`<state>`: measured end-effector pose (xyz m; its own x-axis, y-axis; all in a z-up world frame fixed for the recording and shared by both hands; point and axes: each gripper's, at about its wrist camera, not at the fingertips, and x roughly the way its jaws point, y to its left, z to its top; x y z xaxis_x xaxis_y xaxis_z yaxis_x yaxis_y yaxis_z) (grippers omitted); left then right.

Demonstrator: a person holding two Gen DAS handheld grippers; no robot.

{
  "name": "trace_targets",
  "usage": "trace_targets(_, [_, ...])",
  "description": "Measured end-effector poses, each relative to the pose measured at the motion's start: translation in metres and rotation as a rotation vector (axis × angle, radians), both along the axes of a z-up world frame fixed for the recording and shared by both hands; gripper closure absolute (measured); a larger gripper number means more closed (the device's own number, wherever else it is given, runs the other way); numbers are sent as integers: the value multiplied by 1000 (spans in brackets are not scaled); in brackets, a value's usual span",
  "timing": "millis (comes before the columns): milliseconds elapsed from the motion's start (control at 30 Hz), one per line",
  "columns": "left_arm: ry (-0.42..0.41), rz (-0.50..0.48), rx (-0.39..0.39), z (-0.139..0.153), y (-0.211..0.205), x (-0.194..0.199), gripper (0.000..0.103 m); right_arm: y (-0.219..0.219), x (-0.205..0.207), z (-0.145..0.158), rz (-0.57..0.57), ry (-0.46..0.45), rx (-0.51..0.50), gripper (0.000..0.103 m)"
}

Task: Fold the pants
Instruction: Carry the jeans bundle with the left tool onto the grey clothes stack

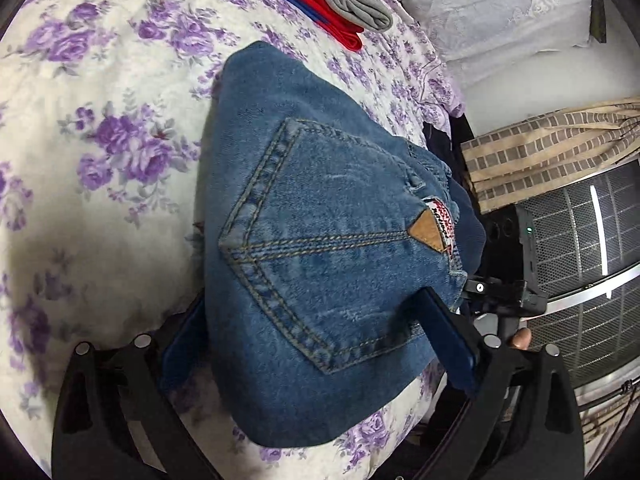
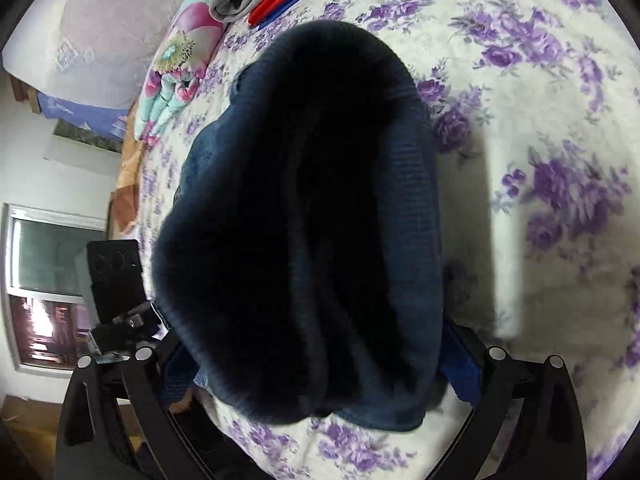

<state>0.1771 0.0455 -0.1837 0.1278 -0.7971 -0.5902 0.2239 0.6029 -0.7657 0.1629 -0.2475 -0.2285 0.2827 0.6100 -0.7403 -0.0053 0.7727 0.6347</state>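
The blue denim pants (image 1: 320, 232) lie bunched on the flowered bedspread (image 1: 100, 140), back pocket and tan corner patch facing up. My left gripper (image 1: 316, 320) straddles the near end of the pants; its blue pads sit on either side of the thick bundle and press against the cloth. In the right wrist view the pants (image 2: 304, 220) fill the middle as a dark folded roll. My right gripper (image 2: 320, 360) holds that roll between its blue pads, which are mostly hidden behind the cloth.
A folded stack of grey, red and blue clothes (image 1: 332, 0) lies at the far side of the bed. A pale pillow (image 1: 512, 12) is at the back right. A round fan grille (image 1: 592, 264) and checked cloth (image 1: 540, 152) stand off the bed's right edge. A floral quilt (image 2: 176, 68) lies left.
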Motion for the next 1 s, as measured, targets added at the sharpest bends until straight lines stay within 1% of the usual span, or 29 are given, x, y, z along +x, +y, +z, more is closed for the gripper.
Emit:
trace_targets(67, [0,-6,-4,0,-1,1,6,-2,0,-1,-12,-7,25,3])
trace_targets(100, [-3,-5,-4,1,-2,0,6,-2,-2,-1,-39,-25,34,4])
trace_targets(133, [-13,0,7,3,-3,-1,7,-1,-7,1,-63,-51,23,8])
trace_targets(167, [-31,13,37,6,-5,-4,17,2,-11,3,-72,-76,-1,20])
trace_targets(200, [-58,24,74,11,-6,-8,26,7,-21,11,-74,-122,-55,33])
trace_targets(267, [-132,45,143,27,-11,-21,33,19,-39,29,-77,-203,-151,45])
trace_targets(300, [-175,50,179,37,-16,-29,35,25,-45,35,-75,-229,-187,46])
trace_targets(367, [-223,57,211,50,-22,-38,37,37,-57,46,-78,-277,-257,47])
trace_targets(400, [-244,64,224,57,-24,-42,38,41,-61,52,-80,-296,-273,47])
trace_targets(467, [-278,86,243,71,-26,-45,38,40,-63,63,-78,-322,-250,47])
trace_targets(500, [-282,96,239,77,-26,-43,38,33,-56,70,-69,-331,-242,47])
trace_targets(567, [-267,111,239,96,-26,-25,38,28,-35,88,-50,-334,-233,47])
trace_targets(600, [-251,112,241,104,-27,-10,38,25,-13,104,-37,-337,-240,47])
trace_targets(633, [-214,107,242,118,-28,16,38,24,9,125,-28,-352,-254,47])
trace_targets(667, [-187,100,241,129,-30,41,38,26,25,137,-28,-364,-260,47])
trace_targets(700, [-170,102,234,142,-30,69,38,24,53,160,-28,-384,-266,47])
trace_targets(733, [-168,105,233,161,-32,107,38,22,82,182,-37,-404,-271,47])
trace_targets(767, [-176,101,238,175,-35,135,37,21,102,197,-44,-419,-279,47])
trace_targets(800, [-186,95,238,195,-40,179,37,18,139,220,-60,-442,-290,47])
trace_targets(867, [-192,115,226,216,-45,234,35,11,182,242,-85,-470,-283,47])
trace_targets(900, [-208,132,228,225,-48,260,33,9,214,253,-95,-496,-286,47])
trace_targets(933, [-239,143,243,232,-53,291,32,8,235,258,-109,-507,-286,47])
trace_targets(967, [-258,149,249,234,-57,312,31,6,266,261,-123,-508,-289,47])
trace_targets(1000, [-270,153,254,232,-60,334,31,2,284,259,-130,-499,-280,46])
